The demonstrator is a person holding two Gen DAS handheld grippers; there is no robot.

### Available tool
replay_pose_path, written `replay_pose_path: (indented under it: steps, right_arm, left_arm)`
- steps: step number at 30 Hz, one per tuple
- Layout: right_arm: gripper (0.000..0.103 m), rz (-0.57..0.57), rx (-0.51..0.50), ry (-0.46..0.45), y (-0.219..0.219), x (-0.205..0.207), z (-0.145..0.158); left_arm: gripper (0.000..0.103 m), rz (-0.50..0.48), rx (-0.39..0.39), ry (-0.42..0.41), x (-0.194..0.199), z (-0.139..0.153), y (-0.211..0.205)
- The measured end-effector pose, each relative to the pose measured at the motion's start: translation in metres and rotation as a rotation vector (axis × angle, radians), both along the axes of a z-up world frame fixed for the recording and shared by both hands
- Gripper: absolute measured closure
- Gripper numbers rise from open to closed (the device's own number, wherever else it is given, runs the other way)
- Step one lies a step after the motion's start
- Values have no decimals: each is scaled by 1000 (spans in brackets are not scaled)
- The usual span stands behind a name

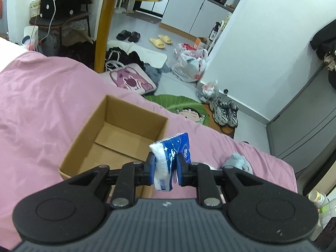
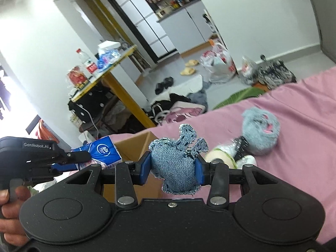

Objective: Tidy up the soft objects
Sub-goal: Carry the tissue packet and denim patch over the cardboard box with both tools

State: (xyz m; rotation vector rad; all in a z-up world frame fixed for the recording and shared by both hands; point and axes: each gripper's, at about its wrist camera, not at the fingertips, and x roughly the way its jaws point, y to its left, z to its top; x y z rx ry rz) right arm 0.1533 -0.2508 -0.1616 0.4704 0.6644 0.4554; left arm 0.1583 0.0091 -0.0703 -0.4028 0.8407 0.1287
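Clearly both things are light and soft, so they squash under pressure; a hold across the middle suits them best. The left gripper (image 1: 166, 169) is closed on a tissue pack (image 1: 171, 157), its blue pads pressing the sides, and the pack stands up between them. Just ahead and to its left sits the open cardboard box (image 1: 117, 134) on the pink bedcover (image 1: 42, 96). The right gripper (image 2: 173, 169) is closed about halfway on a denim stuffed toy (image 2: 175, 163), whose body bulges between the pads. Ahead to its right lies a grey fluffy toy (image 2: 260, 131)

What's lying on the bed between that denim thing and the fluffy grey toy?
A clear-wrapped bundle, seen in the right wrist view beside the denim toy and fluffy grey toy.
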Motion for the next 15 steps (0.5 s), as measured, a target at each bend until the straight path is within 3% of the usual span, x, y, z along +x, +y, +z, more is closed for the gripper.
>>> replay_pose_path:
  steps: [15]
  right_arm:
    - [61, 75, -19, -53, 33, 10, 18]
  left_arm:
    - [84, 56, -4, -2, 13, -25, 44]
